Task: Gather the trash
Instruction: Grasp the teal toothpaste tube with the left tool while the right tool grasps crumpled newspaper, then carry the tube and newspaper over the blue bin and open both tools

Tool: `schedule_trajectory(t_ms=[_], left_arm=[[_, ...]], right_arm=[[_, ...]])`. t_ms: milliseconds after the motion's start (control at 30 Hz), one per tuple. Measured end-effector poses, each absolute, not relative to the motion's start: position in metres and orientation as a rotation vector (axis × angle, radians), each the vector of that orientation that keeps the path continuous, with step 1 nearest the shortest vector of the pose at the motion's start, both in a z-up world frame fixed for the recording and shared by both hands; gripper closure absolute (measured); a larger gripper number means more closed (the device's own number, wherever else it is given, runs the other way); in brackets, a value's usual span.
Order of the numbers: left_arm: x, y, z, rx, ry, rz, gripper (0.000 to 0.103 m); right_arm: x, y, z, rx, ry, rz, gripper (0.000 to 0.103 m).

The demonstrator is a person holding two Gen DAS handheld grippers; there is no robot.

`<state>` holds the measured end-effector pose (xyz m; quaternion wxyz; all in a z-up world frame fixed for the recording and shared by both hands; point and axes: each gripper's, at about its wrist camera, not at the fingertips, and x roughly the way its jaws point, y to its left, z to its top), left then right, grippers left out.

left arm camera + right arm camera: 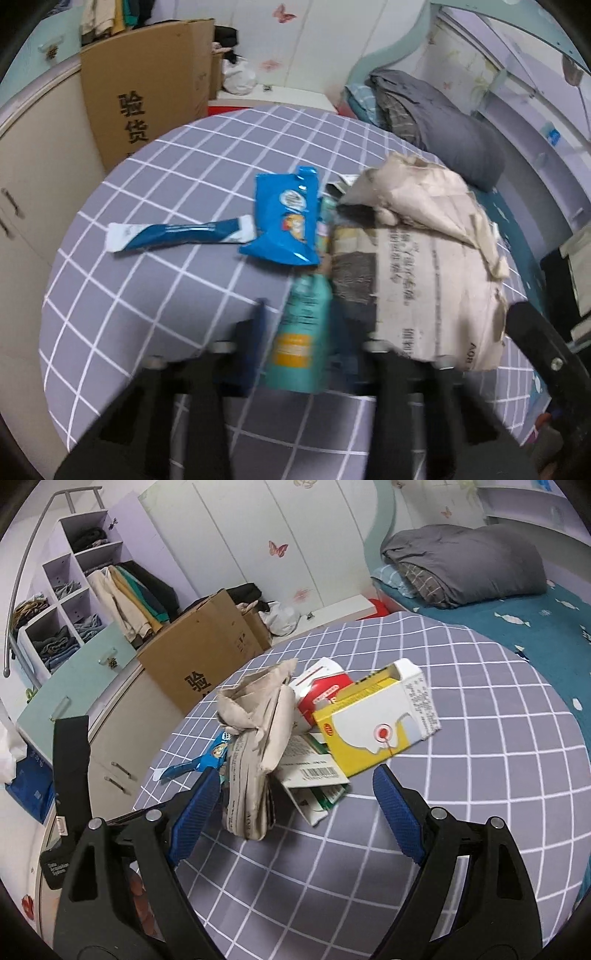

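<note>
Left wrist view: your left gripper (299, 332) sits low over the checked cloth (147, 295) with a teal packet (301, 332) standing between its blue pads (258, 332); motion blur hides the contact, so I cannot tell whether the jaws are clenched on it or merely astride it. The packet lies against the newspaper (424, 266), which suggests you are pushing loose items toward one heap. A blue wrapper (284, 221) and a blue sachet (173, 236) lie apart to the left, not yet gathered. Right wrist view: your right gripper (295, 805) is released, jaws spread wide, holding nothing. It faces the heap from the other side, where the newspaper (255, 746) leans on a yellow box (376, 727), a red-and-white carton (321, 690) and a green-edged box (314, 786). The spread jaws appear set to bracket the pile. The trash is on the cloth, mostly heaped at its middle.
</note>
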<state>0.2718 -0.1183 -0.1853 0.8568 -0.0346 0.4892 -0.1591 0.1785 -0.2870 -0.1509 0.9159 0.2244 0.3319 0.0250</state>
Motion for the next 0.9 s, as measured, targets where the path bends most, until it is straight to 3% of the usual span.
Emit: schedule_trajectory(t_ms=[300,467,733,900], left_arm=[[0.26,-0.117,-0.182,-0.05,0.99,-0.337,0.081],[0.251,-0.115,-0.177,-0.046,0.974,-0.353,0.088],[0.227,-0.113,-0.159,-0.069,0.935,-0.408,0.099],[0.212,-0.105,-0.146,-0.094,0.903,-0.423,0.099]], right_arm=[[0.202,-0.272,-0.151,0.445,0.721,0.105,0.048],[0.208,-0.266,-0.153,0.426,0.742,0.114,0.082],[0.184,-0.258,-0.117,0.405,0.637,0.154,0.098],[0.17,-0.254,-0.096,0.357,0.598,0.13,0.099]])
